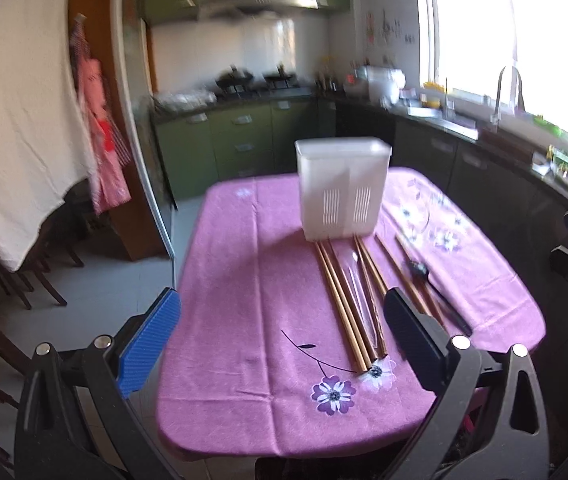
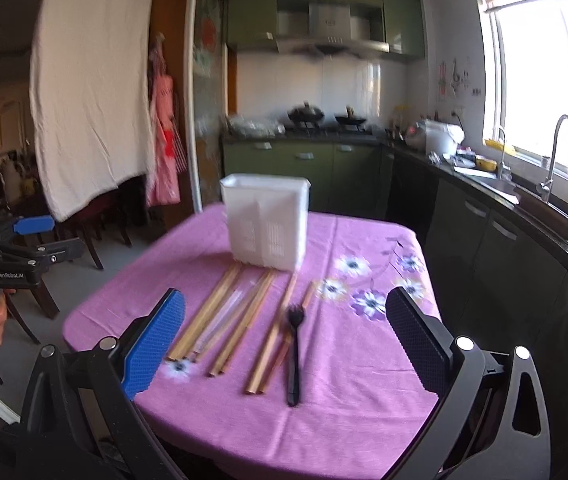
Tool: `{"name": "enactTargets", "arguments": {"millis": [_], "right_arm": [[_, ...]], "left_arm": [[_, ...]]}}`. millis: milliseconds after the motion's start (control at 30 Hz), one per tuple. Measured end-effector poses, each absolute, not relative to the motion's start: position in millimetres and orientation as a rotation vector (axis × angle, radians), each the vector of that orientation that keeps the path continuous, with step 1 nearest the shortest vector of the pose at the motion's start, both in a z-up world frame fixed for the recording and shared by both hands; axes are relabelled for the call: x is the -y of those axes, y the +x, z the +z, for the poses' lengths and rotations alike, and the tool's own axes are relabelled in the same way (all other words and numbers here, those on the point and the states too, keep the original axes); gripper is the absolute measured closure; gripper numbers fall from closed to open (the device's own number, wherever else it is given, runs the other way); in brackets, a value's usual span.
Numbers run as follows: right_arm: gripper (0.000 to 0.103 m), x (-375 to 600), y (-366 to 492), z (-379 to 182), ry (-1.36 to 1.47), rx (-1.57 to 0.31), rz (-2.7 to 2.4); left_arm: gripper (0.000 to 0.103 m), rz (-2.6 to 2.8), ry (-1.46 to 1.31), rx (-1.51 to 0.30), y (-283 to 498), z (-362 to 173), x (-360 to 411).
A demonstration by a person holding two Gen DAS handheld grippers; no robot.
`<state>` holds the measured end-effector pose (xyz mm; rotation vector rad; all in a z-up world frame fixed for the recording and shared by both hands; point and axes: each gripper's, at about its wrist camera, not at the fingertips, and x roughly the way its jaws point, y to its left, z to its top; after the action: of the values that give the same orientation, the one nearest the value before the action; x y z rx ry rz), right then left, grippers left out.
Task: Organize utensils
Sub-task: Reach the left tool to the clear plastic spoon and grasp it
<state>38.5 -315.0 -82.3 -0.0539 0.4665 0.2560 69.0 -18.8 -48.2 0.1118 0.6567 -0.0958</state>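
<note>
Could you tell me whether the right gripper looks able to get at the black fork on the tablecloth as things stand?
Probably yes. The right gripper is open and empty, and the black fork lies flat ahead between its fingers with nothing above it. The chopsticks lie close beside it, so a pinch might catch one too.

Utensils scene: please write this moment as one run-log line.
left gripper: open, empty | right gripper: open, empty | chopsticks, black fork: on tablecloth | white holder: upright
</note>
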Motion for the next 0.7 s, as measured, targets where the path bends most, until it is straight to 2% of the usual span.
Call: {"name": "enactTargets", "arguments": {"millis": [300,333,433,533,600,667,700], "right_arm": [[0.004,341.7,138.5,-111.0,0.026,-0.725,0.262],[0.004,342.6,147.1,-115.4,0.029,-0.748,0.265],[0.005,340.5,169.5,-127.8,0.011,-0.806,0.263],[0.018,342.0,184.1,-136.2,0.016,-0.827,0.27],[0.024,341.5,186.8,-139.7,0.02,-0.835,0.271],[0.037,340.5,190.3,-143.2,0.014,-0.843,0.274],[0.039,339.5,192.3,-144.8,0.009,-0.849,0.271]], "left_arm": [[0.007,-0.27,0.09,-0.95,173.7,-98.4,69.9],[0.009,-0.281,0.087,-0.969,184.2,-104.4,76.7],[0.032,-0.28,0.078,-1.041,213.8,-120.5,91.6],[0.05,-0.292,0.05,-1.108,233.9,-132.2,100.0],[0.054,-0.295,0.052,-1.142,245.2,-140.1,106.6],[0.074,-0.29,0.047,-1.183,254.4,-148.4,111.5],[0.078,-0.289,0.047,-1.195,257.3,-151.1,113.3]]}}
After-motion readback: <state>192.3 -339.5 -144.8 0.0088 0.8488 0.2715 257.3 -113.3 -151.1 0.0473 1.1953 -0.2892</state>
